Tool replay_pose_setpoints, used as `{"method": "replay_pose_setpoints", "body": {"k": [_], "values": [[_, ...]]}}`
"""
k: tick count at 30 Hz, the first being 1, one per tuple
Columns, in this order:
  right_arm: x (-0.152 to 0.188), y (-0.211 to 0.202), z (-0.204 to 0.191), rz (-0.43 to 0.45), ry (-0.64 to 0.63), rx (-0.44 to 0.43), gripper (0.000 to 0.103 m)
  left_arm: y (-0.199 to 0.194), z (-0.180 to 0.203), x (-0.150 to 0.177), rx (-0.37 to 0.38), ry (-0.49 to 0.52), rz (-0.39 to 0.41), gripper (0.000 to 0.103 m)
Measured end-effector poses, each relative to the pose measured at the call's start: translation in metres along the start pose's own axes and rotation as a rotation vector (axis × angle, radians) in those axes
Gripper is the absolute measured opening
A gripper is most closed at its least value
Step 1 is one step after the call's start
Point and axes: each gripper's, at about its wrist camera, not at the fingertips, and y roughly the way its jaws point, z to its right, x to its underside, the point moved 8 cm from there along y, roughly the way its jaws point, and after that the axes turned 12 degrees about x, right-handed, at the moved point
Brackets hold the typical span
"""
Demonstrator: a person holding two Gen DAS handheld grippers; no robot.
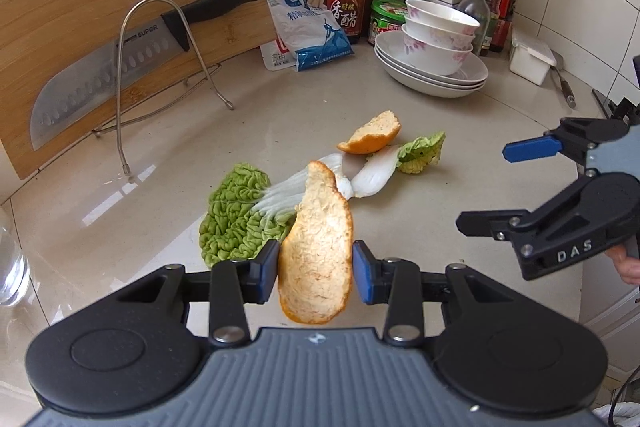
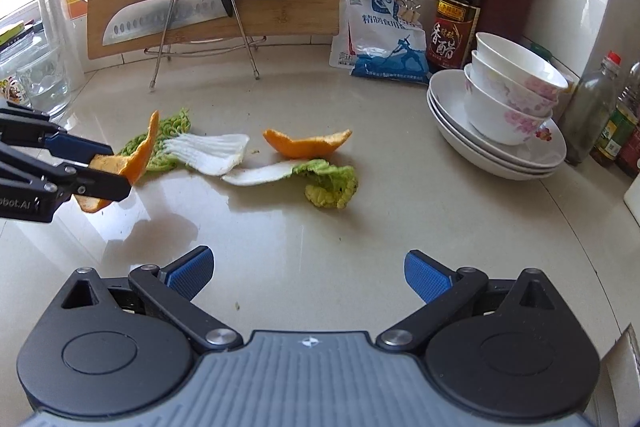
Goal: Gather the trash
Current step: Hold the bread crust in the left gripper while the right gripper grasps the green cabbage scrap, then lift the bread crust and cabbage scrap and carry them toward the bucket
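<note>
Orange peel (image 1: 316,247), pith side up, sits pinched between the left gripper's (image 1: 315,269) blue pads in the lower centre of the left wrist view, lifted off the countertop (image 1: 460,163); its long axis runs away from the camera, tip toward the scraps beyond. Pickup looks done; next it needs carrying to a bin, none visible. Mid-frame lie a second peel (image 2: 308,145) and two cabbage leaves (image 2: 208,151) (image 2: 316,179). The right gripper (image 2: 308,275) hovers with jaws spread, empty.
</note>
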Motion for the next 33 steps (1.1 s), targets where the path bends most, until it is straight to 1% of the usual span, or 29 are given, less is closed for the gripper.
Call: {"method": "replay_pose_setpoints", "body": {"k": [6, 10, 13, 15, 16, 21, 26, 30, 33], "values": [[-0.032, 0.027, -0.006, 0.035, -0.007, -0.033, 0.101, 0.000, -0.009, -0.002, -0.026, -0.022, 0.005, 0.038], [-0.042, 0.052, -0.006, 0.013, 0.013, -0.059, 0.091, 0.002, -0.012, -0.003, -0.030, -0.027, 0.001, 0.038], [-0.043, 0.067, -0.005, -0.015, 0.032, -0.071, 0.083, 0.004, -0.012, -0.005, -0.029, -0.023, -0.002, 0.038], [-0.042, 0.072, -0.005, -0.030, 0.042, -0.079, 0.080, 0.005, -0.011, -0.007, -0.028, -0.019, -0.003, 0.038], [-0.042, 0.074, -0.005, -0.035, 0.043, -0.082, 0.075, 0.006, -0.011, -0.007, -0.026, -0.016, -0.004, 0.038], [-0.040, 0.073, -0.007, -0.044, 0.031, -0.097, 0.063, 0.008, -0.010, -0.009, -0.022, -0.005, -0.005, 0.038], [-0.040, 0.066, -0.010, -0.031, 0.013, -0.099, 0.051, 0.007, -0.009, -0.009, -0.019, 0.006, -0.008, 0.038], [-0.040, 0.059, -0.011, -0.018, -0.009, -0.094, 0.036, 0.007, -0.009, -0.009, -0.011, 0.016, -0.018, 0.038], [-0.040, 0.053, -0.010, -0.010, -0.010, -0.095, 0.031, 0.007, -0.008, -0.009, -0.006, 0.029, -0.025, 0.038]]}}
